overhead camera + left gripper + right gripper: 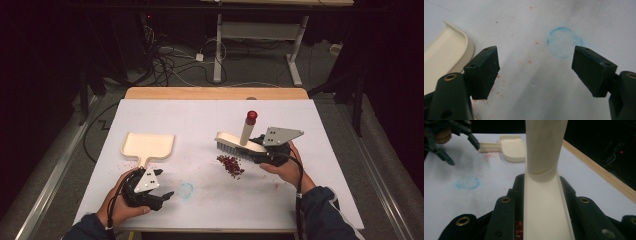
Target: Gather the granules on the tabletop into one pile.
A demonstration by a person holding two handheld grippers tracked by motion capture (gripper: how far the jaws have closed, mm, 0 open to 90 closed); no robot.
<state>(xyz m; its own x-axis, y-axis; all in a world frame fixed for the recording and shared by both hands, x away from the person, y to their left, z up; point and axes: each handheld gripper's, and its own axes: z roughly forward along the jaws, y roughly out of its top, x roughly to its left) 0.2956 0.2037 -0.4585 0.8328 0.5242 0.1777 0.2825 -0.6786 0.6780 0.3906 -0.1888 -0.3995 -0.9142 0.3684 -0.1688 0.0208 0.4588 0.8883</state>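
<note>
Gripping brush (240, 143), right gripper (260, 148) low, tilted.

Left gripper (161, 196) and right gripper (260, 148): black jaws with brass-ringed screw holes, grey three-cornered top plates, trailing black cables. Person wears dark blue sleeves (322, 212).

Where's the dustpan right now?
In the high view the dustpan lies flat on the table's left half, its handle pointing toward the open left gripper, with the red crumbs off to its right.
</note>
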